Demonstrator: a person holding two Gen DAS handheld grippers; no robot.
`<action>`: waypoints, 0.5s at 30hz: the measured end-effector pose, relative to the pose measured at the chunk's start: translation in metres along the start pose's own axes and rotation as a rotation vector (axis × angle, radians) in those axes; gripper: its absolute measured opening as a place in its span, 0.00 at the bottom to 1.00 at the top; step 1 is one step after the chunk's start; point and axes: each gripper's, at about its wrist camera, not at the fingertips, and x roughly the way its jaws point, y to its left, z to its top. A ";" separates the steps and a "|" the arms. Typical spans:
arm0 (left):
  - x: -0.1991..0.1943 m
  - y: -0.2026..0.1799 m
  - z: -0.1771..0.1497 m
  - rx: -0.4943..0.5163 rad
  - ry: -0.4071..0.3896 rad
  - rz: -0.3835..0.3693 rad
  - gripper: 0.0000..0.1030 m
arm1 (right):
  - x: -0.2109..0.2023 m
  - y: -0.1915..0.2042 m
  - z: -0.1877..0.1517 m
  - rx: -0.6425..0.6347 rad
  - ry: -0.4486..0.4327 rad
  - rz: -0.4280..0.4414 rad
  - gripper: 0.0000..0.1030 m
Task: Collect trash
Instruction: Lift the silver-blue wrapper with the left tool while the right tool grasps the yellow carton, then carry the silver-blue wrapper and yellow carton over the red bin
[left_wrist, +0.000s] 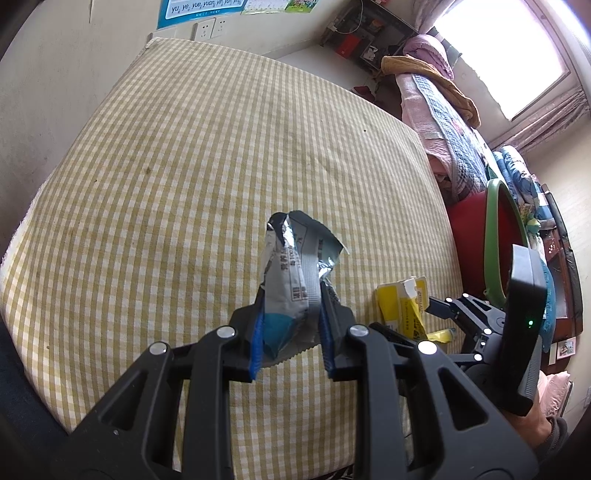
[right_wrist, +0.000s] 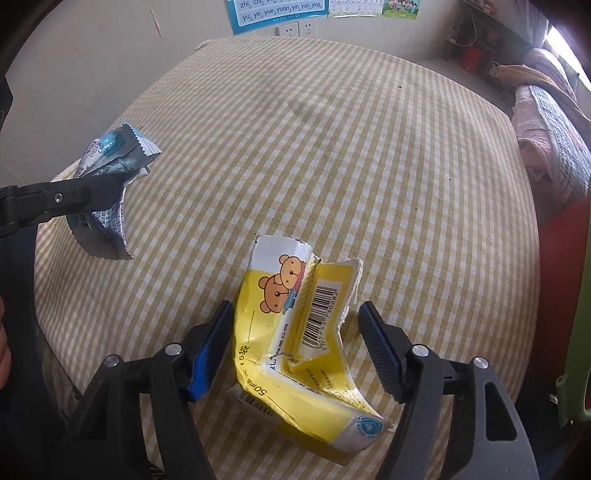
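The left claw (left_wrist: 291, 332) is clamped on a crumpled silver-and-blue foil wrapper (left_wrist: 291, 273), its blue pads pressing both sides and holding it up off the checked surface (left_wrist: 184, 147). Small print and a barcode run over the wrapper, too crushed to read.

The right claw (right_wrist: 295, 350) stands fairly wide around a flattened yellow carton (right_wrist: 295, 350) that lies near the front edge of the surface, toward its right corner. Its left pad (right_wrist: 210, 354) is just at the carton's edge; the right pad is apart from it, so nothing is gripped there. The carton shows two cartoon bears, a barcode with digits beginning 6905, and the marks "50mL" and "15" beside a Chinese character.

The surface wears a yellow-and-white gingham cloth. On the wall behind its far edge hang two white sockets (right_wrist: 297, 28) and a blue pinyin chart (right_wrist: 277, 11) reading "zhi chi", "yu ye yue yuan yin yun ying". Off the right edge stands a red bin with a green rim (left_wrist: 495, 236).
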 end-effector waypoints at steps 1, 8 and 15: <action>0.000 -0.001 0.000 0.002 0.000 0.002 0.23 | 0.000 0.000 0.000 0.000 -0.002 -0.002 0.53; -0.004 -0.008 -0.001 0.020 -0.011 0.013 0.23 | -0.006 0.003 -0.003 0.013 -0.010 0.024 0.41; -0.017 -0.013 -0.001 0.039 -0.032 0.028 0.23 | -0.028 0.002 -0.004 0.014 -0.062 0.044 0.41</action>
